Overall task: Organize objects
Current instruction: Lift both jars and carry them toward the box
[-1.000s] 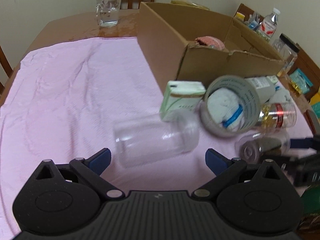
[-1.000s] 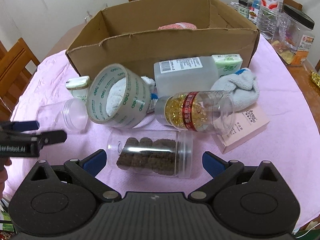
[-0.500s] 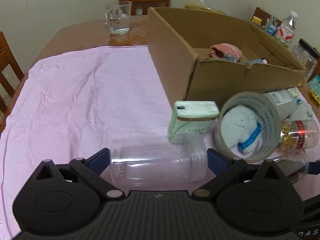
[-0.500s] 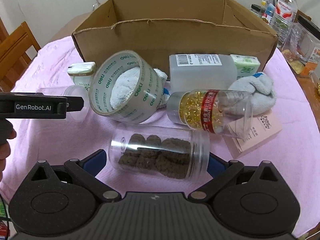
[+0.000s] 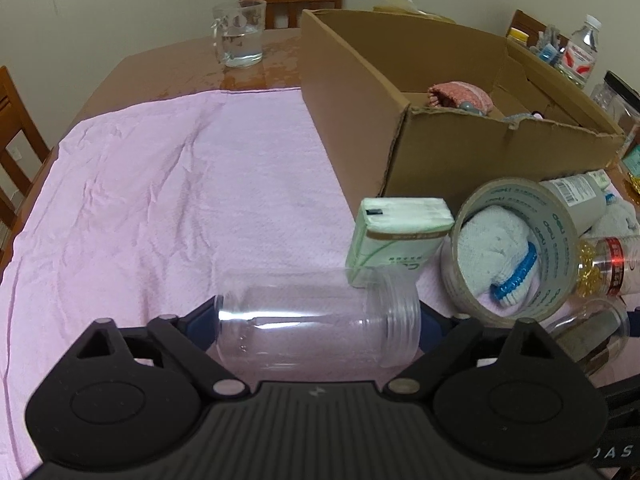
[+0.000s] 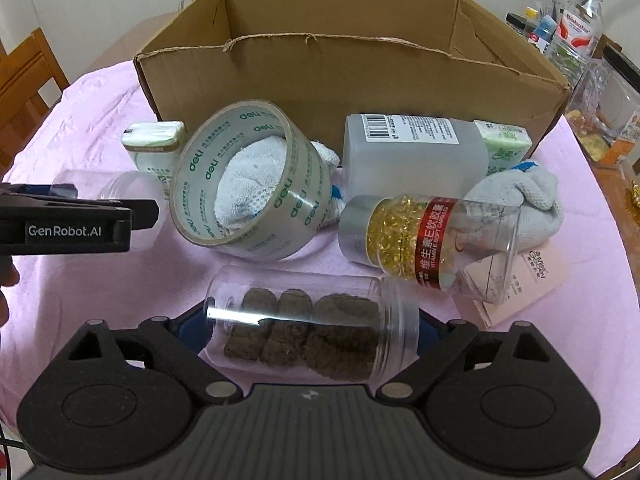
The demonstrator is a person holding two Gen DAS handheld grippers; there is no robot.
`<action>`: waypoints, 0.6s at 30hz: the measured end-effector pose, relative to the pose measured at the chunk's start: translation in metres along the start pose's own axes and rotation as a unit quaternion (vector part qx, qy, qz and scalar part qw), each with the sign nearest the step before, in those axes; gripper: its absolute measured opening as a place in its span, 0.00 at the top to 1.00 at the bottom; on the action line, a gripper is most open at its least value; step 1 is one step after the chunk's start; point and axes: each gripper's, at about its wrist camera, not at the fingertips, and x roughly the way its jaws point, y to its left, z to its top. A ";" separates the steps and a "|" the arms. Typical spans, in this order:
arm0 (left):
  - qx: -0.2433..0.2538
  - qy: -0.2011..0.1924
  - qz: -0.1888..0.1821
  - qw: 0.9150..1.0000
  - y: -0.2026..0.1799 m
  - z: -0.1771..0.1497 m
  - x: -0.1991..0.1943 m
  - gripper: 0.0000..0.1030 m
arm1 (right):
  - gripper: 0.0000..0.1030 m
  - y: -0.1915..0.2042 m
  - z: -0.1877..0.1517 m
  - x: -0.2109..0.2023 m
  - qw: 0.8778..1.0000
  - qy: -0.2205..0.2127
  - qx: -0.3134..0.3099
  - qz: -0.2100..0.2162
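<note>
Cardboard, brown and open-topped, forms the large box (image 6: 352,76) that stands on the pink cloth (image 5: 160,200) covering the counter; every place below is given from this box. In front of its near-left corner lies an empty clear plastic jar (image 5: 316,330) on its side, and the left gripper (image 5: 318,324) has its 2 blue-padded fingers closed in against the jar's 2 ends, bottom at left and threaded mouth at right. In front of the box's long wall lies a second clear plastic jar holding brown lumps (image 6: 312,332), also on its side; the right gripper (image 6: 308,330) spans it end to end, pads at or against both ends. Between that jar and the box sit a tilted roll of clear packing tape (image 6: 252,180) with a white cloth stuffed in its core, a clear bottle of golden capsules with a red label (image 6: 424,240), a grey rectangular bottle (image 6: 416,148) and a pale green tissue pack (image 6: 154,148). A pink woven pouch (image 5: 460,94) lies inside the box. Beyond the box's left side stands a glass mug of water (image 5: 240,34).
</note>
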 end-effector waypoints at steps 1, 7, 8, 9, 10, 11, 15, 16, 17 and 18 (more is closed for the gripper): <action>0.006 0.001 0.000 1.000 0.000 0.000 0.001 0.13 | 0.06 0.000 0.000 0.000 1.000 0.002 0.000 -0.001; 0.028 0.006 -0.007 1.000 0.000 0.001 -0.002 0.12 | 0.06 -0.004 0.003 -0.001 1.000 0.022 0.002 0.011; 0.029 0.009 -0.010 0.999 0.000 0.001 -0.003 0.12 | 0.06 -0.005 0.004 -0.001 1.000 0.027 0.003 0.014; 0.031 0.012 -0.014 0.999 0.000 0.001 -0.004 0.12 | 0.06 -0.006 0.005 -0.002 0.999 0.033 0.003 0.019; 0.034 0.016 -0.018 0.999 0.001 0.001 -0.006 0.12 | 0.06 -0.008 0.006 -0.003 0.999 0.038 0.006 0.026; 0.037 0.019 -0.021 0.999 0.001 0.001 -0.008 0.12 | 0.06 -0.010 0.007 -0.005 0.999 0.041 0.007 0.031; 0.055 0.024 -0.029 0.998 -0.001 0.003 -0.019 0.12 | 0.06 -0.016 0.013 -0.015 0.998 0.046 0.005 0.041; 0.058 0.024 -0.031 0.998 -0.001 0.004 -0.023 0.12 | 0.06 -0.017 0.016 -0.020 0.998 0.044 0.002 0.042; 0.062 0.025 -0.035 0.997 -0.001 0.005 -0.027 0.12 | 0.06 -0.018 0.017 -0.023 0.998 0.042 -0.001 0.044; 0.066 0.026 -0.038 0.997 -0.001 0.006 -0.031 0.12 | 0.06 -0.019 0.020 -0.028 0.998 0.039 -0.005 0.044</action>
